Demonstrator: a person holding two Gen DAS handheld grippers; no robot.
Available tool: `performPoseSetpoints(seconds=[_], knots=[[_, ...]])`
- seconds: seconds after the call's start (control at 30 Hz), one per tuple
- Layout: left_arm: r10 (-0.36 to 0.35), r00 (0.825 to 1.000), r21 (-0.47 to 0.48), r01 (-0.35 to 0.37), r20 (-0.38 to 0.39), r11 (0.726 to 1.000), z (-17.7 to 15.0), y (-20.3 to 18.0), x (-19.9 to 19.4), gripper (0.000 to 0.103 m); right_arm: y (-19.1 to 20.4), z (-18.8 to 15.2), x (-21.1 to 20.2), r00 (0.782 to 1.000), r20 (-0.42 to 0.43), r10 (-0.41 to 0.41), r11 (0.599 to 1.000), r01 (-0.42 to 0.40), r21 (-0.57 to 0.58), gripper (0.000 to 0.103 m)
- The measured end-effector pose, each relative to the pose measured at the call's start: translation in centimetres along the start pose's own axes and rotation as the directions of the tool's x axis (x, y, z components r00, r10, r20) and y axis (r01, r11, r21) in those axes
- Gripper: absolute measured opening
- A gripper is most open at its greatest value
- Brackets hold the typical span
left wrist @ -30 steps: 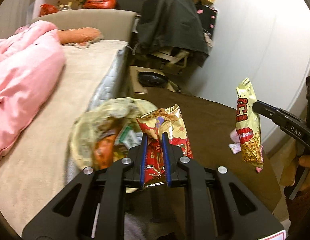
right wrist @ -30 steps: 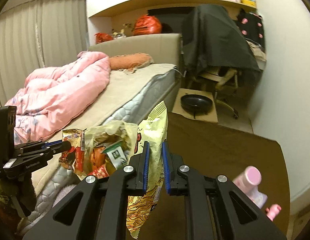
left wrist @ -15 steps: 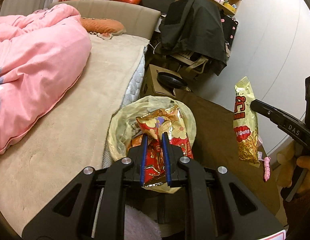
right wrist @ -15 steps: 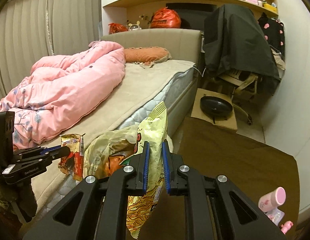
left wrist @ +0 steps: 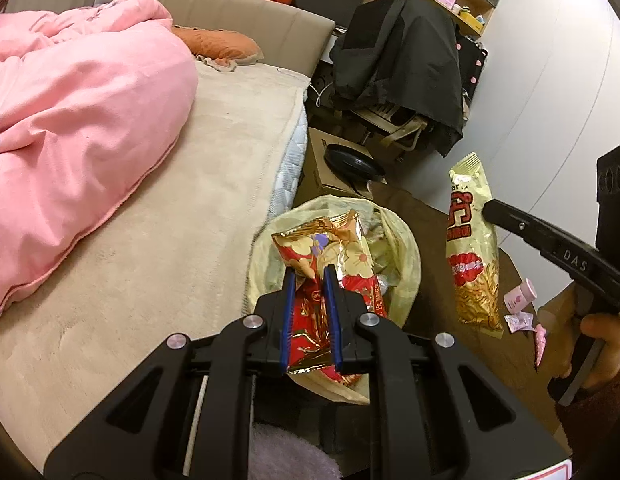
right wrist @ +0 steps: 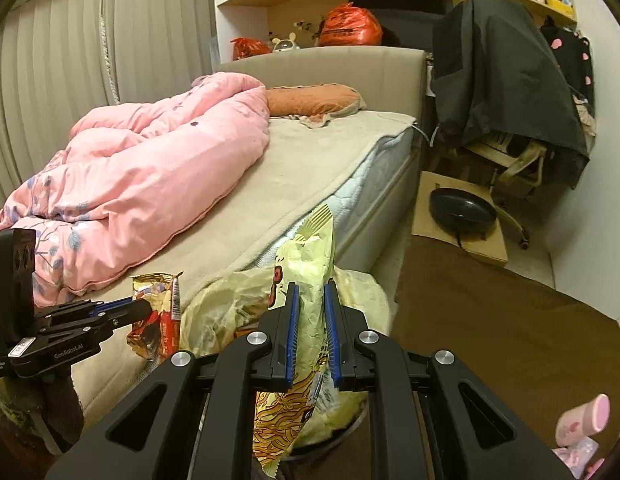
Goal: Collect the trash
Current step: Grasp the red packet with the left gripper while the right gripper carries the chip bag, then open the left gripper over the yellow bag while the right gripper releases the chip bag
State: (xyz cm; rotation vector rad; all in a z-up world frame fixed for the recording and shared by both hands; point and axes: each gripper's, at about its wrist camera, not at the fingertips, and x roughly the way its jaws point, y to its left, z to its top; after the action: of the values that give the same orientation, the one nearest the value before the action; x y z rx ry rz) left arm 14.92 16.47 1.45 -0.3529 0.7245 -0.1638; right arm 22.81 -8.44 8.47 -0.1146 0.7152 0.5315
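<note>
While the bed [left wrist: 157, 240] fills the left side of both views, its beige cover lies bare along the near edge and a pink duvet [left wrist: 77, 120] is heaped toward the far side, with an orange pillow [right wrist: 310, 100] by the headboard. Beside the bed's edge, on the brown floor mat [right wrist: 510, 328], stands a bin lined with a pale yellow trash bag [left wrist: 406, 264]; its mouth is open and crumpled wrappers show inside, though what they are cannot be made out. Beyond it a cardboard box [right wrist: 486, 248] on the floor carries a black pan [right wrist: 462, 210].

Over the bag's mouth the left claw [left wrist: 310, 280] is pinched narrow on a red and gold snack wrapper [left wrist: 330, 248], which stands up between the blue pads. To its right, above the mat just beside the bag, the right claw [right wrist: 311, 296] is likewise clamped narrow on a tall yellow noodle packet [left wrist: 470, 248], which hangs down from the pads. A hand [left wrist: 598, 344] grips that claw's handle. Small pink items, among them a pink bottle [right wrist: 586, 420], lie on the mat near its right edge.
</note>
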Motion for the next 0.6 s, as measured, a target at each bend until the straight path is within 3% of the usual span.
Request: performPoseSetpoints(seconds=[0.23, 0.4, 0.6], knots=[[-0.025, 0.999, -0.001, 0.025, -0.035, 1.0, -0.2, 0.5, 2.1, 0.014, 1.1, -0.9, 4.1, 0.998, -0.012, 0.056, 0.998, -0.056, -0.006, 0.013], [-0.048, 0.994, 0.035, 0.051, -0.095, 0.998, -1.0, -0.3, 4.3, 0.014, -0.2, -2.7, 7.7, 0.988, -0.109, 0.108, 0.993, -0.103, 0.05, 0.014], [-0.004, 0.987, 0.096, 0.021, -0.164, 0.995, -1.5, -1.1, 6.9, 0.014, -1.6, -4.9, 10.8, 0.968, -0.207, 0.142, 0.987, -0.121, 0.108, 0.014]])
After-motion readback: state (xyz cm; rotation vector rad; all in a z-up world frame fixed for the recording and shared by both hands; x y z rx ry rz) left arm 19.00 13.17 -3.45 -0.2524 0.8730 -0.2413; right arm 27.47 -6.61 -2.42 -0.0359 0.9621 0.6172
